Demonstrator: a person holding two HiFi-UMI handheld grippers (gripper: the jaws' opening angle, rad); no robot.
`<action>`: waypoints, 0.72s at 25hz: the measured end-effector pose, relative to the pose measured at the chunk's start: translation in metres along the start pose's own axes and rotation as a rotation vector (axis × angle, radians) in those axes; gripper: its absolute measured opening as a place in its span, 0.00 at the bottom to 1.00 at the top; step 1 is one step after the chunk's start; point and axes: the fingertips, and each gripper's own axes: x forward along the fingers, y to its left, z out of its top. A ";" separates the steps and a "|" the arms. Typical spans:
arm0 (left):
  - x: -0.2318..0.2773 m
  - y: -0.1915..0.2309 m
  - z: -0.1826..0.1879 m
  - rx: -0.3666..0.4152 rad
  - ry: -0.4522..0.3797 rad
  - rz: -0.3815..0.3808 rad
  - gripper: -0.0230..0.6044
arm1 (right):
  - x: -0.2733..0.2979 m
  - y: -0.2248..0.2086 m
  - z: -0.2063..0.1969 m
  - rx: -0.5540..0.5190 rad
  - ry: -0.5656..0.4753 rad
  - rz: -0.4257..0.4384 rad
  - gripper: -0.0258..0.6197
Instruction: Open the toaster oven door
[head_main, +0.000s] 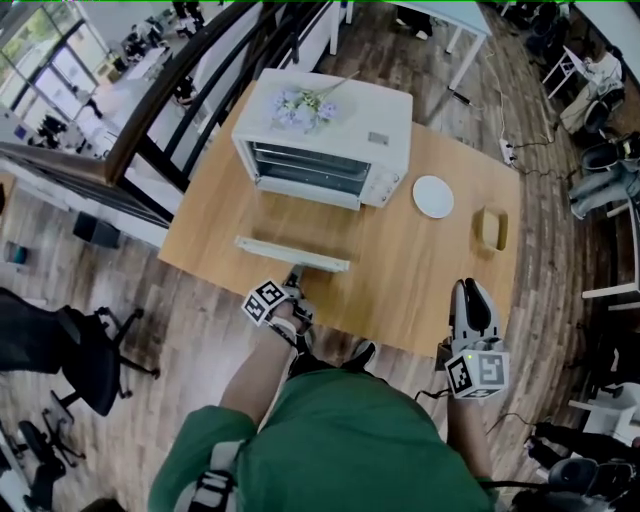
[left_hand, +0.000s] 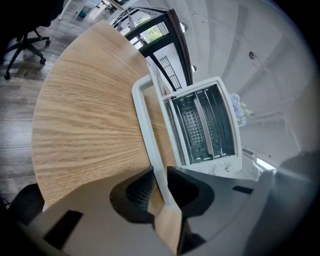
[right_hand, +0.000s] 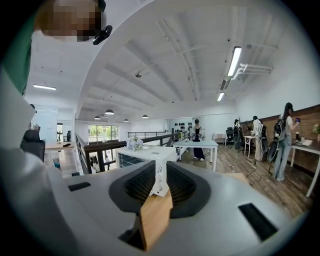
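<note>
The white toaster oven (head_main: 325, 135) stands at the back of the wooden table (head_main: 400, 270), and its door (head_main: 292, 253) is swung down towards me. In the left gripper view the oven (left_hand: 202, 125) shows its racks through the open front. The door's white handle bar (left_hand: 150, 135) runs between the dark pads. My left gripper (head_main: 295, 283) (left_hand: 160, 182) is shut on that handle. My right gripper (head_main: 468, 290) (right_hand: 159, 185) hovers at the table's near right edge, pointing about level at the oven (right_hand: 150, 155). Its jaws stand a narrow gap apart with nothing between them.
A white plate (head_main: 433, 196) and a yellowish loop-shaped holder (head_main: 491, 228) lie to the right of the oven. Pale flowers (head_main: 300, 108) rest on its top. A dark railing (head_main: 190, 90) runs behind the table, and an office chair (head_main: 90, 360) stands at left.
</note>
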 end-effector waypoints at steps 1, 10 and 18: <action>-0.004 0.000 0.000 0.009 -0.001 0.004 0.19 | -0.001 -0.001 0.000 0.002 -0.001 -0.001 0.17; -0.054 -0.072 0.052 0.433 -0.088 -0.044 0.20 | 0.018 -0.003 0.005 0.032 -0.040 0.031 0.17; -0.099 -0.233 0.099 0.985 -0.294 -0.192 0.23 | 0.050 -0.011 0.033 -0.006 -0.114 0.062 0.16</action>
